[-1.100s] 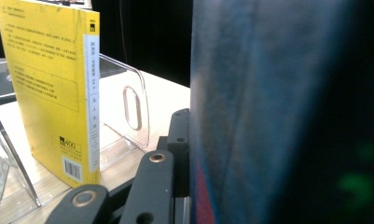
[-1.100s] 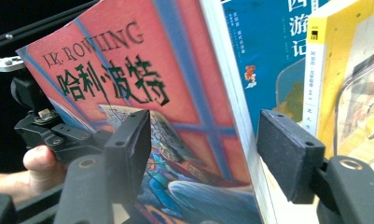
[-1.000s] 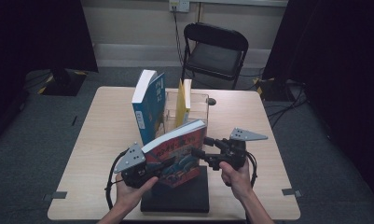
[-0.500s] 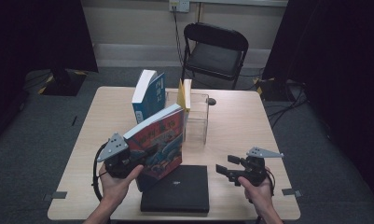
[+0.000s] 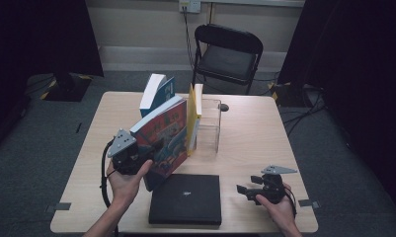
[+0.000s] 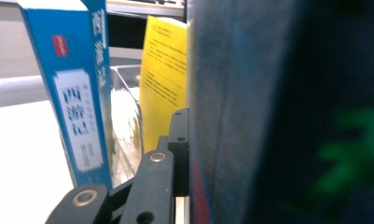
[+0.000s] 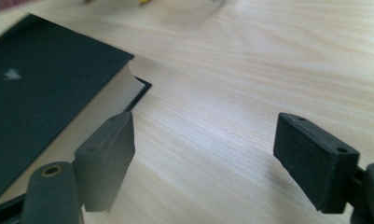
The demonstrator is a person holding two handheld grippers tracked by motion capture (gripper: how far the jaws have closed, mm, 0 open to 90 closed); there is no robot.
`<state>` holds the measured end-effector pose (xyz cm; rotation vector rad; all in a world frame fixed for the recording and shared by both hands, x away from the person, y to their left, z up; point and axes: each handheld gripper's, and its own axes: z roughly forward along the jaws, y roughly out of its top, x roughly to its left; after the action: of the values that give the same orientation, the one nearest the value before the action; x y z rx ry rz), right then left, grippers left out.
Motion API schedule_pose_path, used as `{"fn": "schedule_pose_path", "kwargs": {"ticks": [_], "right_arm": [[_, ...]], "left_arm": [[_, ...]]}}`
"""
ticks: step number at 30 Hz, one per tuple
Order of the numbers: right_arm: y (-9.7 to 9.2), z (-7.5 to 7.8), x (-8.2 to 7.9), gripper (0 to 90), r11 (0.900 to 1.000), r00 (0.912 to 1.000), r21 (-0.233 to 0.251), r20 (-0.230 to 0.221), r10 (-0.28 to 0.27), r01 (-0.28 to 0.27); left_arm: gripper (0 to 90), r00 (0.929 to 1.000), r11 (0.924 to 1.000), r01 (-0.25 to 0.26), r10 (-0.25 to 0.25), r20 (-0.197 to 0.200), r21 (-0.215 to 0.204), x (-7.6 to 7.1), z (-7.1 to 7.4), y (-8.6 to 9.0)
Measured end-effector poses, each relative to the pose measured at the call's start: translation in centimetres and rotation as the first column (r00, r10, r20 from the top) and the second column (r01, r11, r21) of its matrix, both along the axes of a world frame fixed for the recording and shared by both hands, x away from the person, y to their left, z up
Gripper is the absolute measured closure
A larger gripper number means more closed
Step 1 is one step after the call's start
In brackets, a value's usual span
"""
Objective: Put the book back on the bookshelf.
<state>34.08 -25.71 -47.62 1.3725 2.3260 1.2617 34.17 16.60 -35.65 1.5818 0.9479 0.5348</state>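
Over the near left of the worktop (image 5: 255, 138), pinching the picture book (image 5: 163, 133) in the left claw (image 5: 156, 147), pressed tight on the cover near its lower corner. Held clear of the surface and tilted, top edge leaning toward the clear stand (image 5: 210, 123). Very close to the yellow book (image 5: 191, 116), which stands upright against the stand's left wall; touching or just apart, cannot tell. Farther back on the same side, the blue book (image 5: 156, 91), also on end and leaning toward the row. Same order along the left gripper view: blue spine, clear wall, yellow cover, then the gripped cover hard against the lens.

At the near right, low over bare wood, the right claw (image 5: 246, 185): spread wide, has just been opening further, with nothing between the pads. Just beside the right edge of the black book (image 5: 185, 197), which lies flat and closed at the near edge, page block facing the pads in the right gripper view.

Judged as roughly halfway through shelving. Done, by the look of it: yellow and blue books standing at the stand. In hand: the picture book, raised but not yet set down. Left: stand it upright beside the yellow one, let go without tipping the row, then lift the black book off the worktop and add it, likely with the right claw, already lined up beside it.
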Motion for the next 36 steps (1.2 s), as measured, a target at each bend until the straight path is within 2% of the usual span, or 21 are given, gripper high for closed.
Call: {"fn": "schedule_pose_path", "kwargs": {"ticks": [3,5,7,9,11,12,17,19,24,30,34,36], "right_arm": [[0.3,-0.7,0.6,18.8,0.9990,0.9995,-0.043,-0.029,-0.011,0.010],[0.5,-1.2,0.8,19.5,0.9972,0.9992,-0.074,-0.036,-0.014,0.012],[0.7,-1.3,0.7,21.4,0.9946,0.9998,-0.103,-0.013,-0.014,0.013],[0.8,-1.4,0.6,21.2,0.9934,0.9999,-0.114,-0.003,-0.013,0.012],[0.9,-1.6,0.5,21.0,0.9923,0.9996,-0.123,0.025,-0.016,0.019],[0.9,-1.6,0.4,20.6,0.9919,0.9993,-0.125,0.033,-0.018,0.022],[1.5,-2.2,0.0,19.7,0.9817,0.9929,-0.188,0.119,-0.008,0.030],[1.9,-2.3,-0.2,19.1,0.9737,0.9909,-0.226,0.135,0.000,0.031],[2.0,-2.3,-0.2,18.8,0.9723,0.9908,-0.231,0.135,-0.002,0.034],[2.0,-2.3,-0.2,18.8,0.9723,0.9908,-0.231,0.136,-0.003,0.034],[2.0,-2.3,-0.2,18.8,0.9723,0.9908,-0.231,0.136,-0.003,0.034],[2.0,-2.3,-0.2,18.8,0.9723,0.9907,-0.231,0.136,-0.003,0.034]], "left_arm": [[74.8,0.9991,0.9990,-0.038,0.037,0.018,0.022,0.5,0.2,-0.7],[74.8,0.9989,0.9988,-0.039,0.039,0.027,0.030,0.9,0.2,-1.0],[74.8,0.9983,0.9980,-0.053,0.052,0.025,0.035,1.5,0.1,-1.3],[74.9,0.9969,0.9968,-0.075,0.074,0.026,0.028,2.0,0.0,-1.8],[74.8,0.9955,0.9954,-0.092,0.091,0.028,0.029,2.4,-0.1,-2.0],[74.8,0.9945,0.9945,-0.104,0.103,0.020,0.017,2.7,-0.2,-2.2],[74.8,0.9892,0.9892,-0.145,0.145,0.021,0.018,3.8,-0.7,-2.9],[74.8,0.9871,0.9872,-0.159,0.159,0.021,0.013,4.2,-0.9,-3.1],[74.9,0.9817,0.9816,-0.191,0.190,0.006,0.011,5.0,-1.6,-3.5],[74.8,0.9774,0.9769,-0.211,0.211,-0.003,0.033,6.3,-2.5,-3.8],[74.8,0.9752,0.9746,-0.221,0.221,0.002,0.035,6.8,-3.0,-4.3],[74.8,0.9753,0.9740,-0.221,0.220,0.010,0.051,7.0,-3.2,-4.6]]}}
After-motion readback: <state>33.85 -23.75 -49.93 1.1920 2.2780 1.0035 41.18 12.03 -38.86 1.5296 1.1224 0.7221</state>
